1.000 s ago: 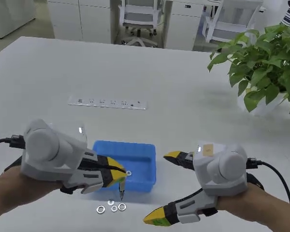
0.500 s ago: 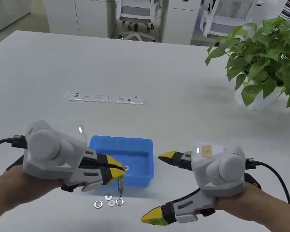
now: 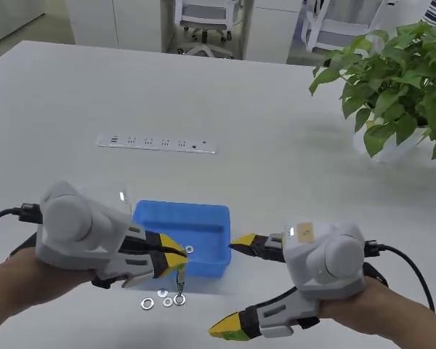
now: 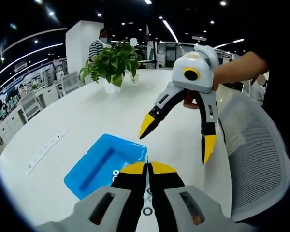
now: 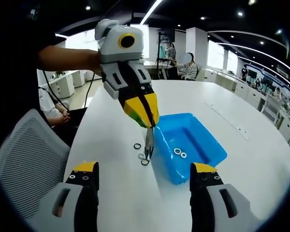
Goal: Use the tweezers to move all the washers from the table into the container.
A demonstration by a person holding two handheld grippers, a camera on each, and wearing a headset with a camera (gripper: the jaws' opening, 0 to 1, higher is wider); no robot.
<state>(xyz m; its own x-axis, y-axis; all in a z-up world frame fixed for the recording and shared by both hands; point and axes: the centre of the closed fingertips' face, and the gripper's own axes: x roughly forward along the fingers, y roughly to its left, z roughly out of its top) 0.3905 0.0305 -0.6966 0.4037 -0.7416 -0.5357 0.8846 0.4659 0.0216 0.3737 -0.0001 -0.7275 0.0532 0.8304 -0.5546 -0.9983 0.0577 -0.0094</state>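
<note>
Tweezers are clamped between the closed jaws of the left gripper. They hang near upright with their points down. The tips sit right at a small cluster of washers on the table, just in front of the near wall of the blue container. In the right gripper view the tips look to be on or against one of the rings closest to that wall. We cannot tell whether a ring is caught between them or only touched.

We count three, perhaps four, washers loose on the table, lying close together. Two more lie inside the container, toward its near end.

The right gripper hovers to the right of the container, jaws spread wide and holding nothing.

Farther out there is a power strip across the table and a potted plant at the far right.

Step in hand, as we read it: pinching up one washer from the cluster. The task is well short of done, with two in and the rest out.

The next move calls for the tips to close on the edge of a single ring, not two at once. Then a straight lift, a short carry over the near wall, and a release above the container floor. Thin flat rings on a smooth top will likely slide rather than rise, and the neighbours are close enough to get nudged. We judge a slow squeeze is safer than a quick one
</note>
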